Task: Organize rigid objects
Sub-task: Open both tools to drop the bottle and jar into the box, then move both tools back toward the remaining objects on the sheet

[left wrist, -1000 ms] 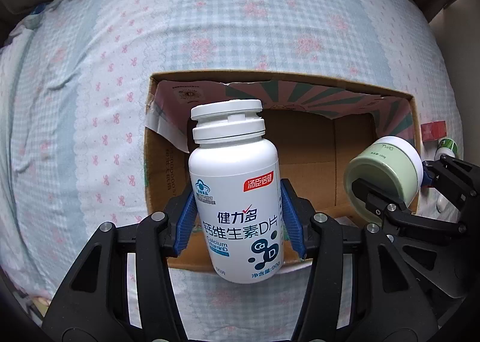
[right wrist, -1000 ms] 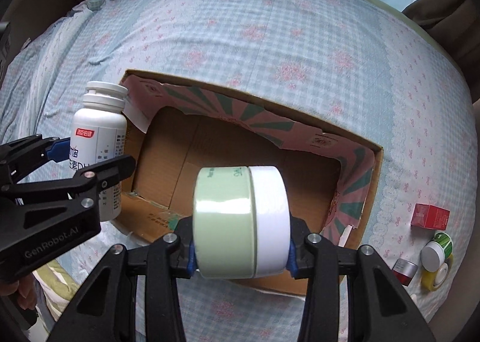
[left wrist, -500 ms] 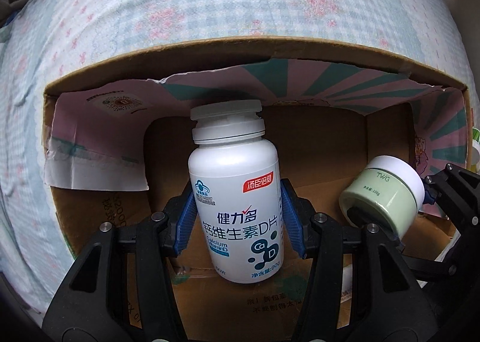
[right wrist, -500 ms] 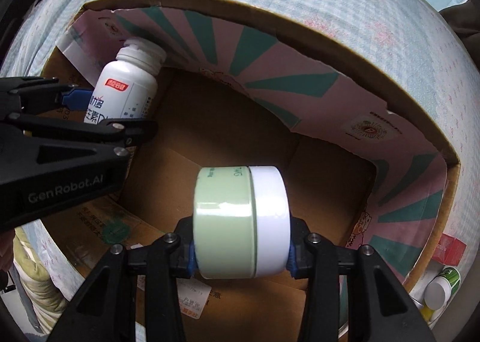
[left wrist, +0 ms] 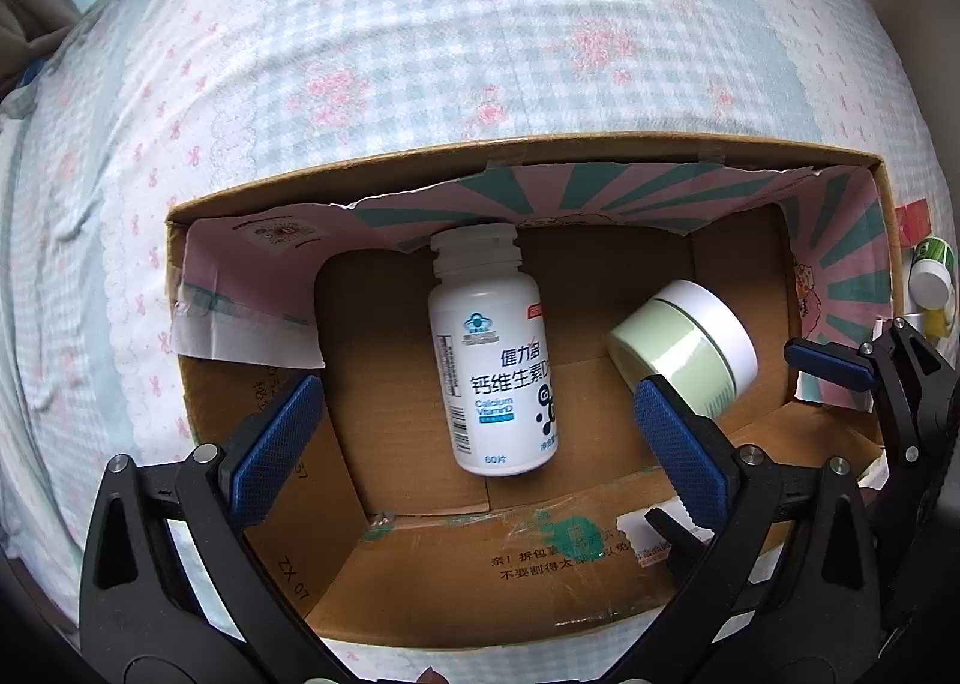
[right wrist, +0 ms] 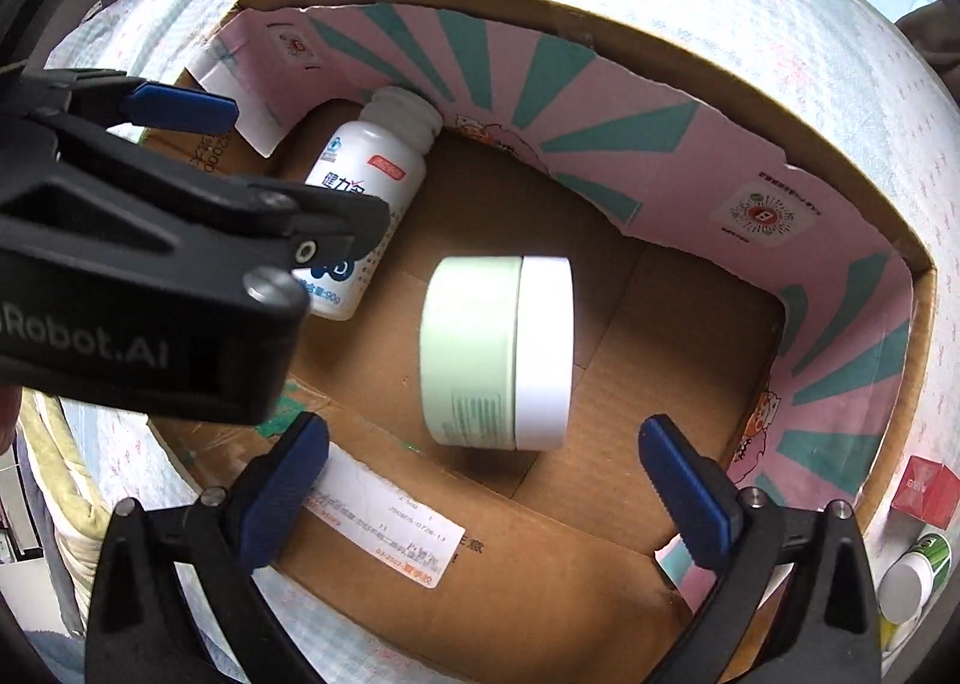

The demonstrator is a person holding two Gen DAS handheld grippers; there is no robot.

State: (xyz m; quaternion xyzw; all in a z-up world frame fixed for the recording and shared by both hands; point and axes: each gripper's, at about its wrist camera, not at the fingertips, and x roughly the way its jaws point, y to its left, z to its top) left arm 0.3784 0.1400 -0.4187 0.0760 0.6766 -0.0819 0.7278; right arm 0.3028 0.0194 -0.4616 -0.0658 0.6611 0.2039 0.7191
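Both claws, left (left wrist: pixel 480 420) and right (right wrist: pixel 483 474), have just sprung apart and grip nothing. Below them the white pill bottle (left wrist: pixel 491 348) and the green jar (right wrist: pixel 495 354) lie on their sides in the cardboard box (right wrist: pixel 600 594). Small items (right wrist: pixel 912 564) remain outside on the bed's checked floral sheet (left wrist: pixel 420 54).

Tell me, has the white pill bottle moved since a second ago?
Yes. The white pill bottle has left the left gripper, whose jaws have just been opening, and now lies on the cardboard box floor, cap against the far wall.
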